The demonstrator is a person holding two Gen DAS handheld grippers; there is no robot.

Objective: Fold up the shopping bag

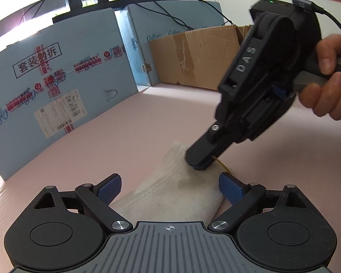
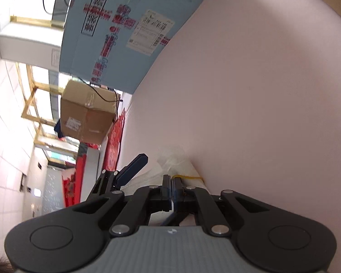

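A pale pink table surface (image 1: 147,118) carries the white shopping bag (image 1: 170,195), backed along its far edge by a blue printed carton (image 1: 56,86) and a brown cardboard box (image 1: 193,56). The left gripper (image 1: 170,188) stands spread either side of the bag; the right gripper (image 1: 199,160) is pressed together, pinching the bag's fabric.

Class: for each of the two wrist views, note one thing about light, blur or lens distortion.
Left wrist view: window glare blows out the top left, and the blue carton bows from the fisheye. Right wrist view: the scene is rolled sideways, the background is slightly motion-blurred, and the pink table fades pale toward the rim.
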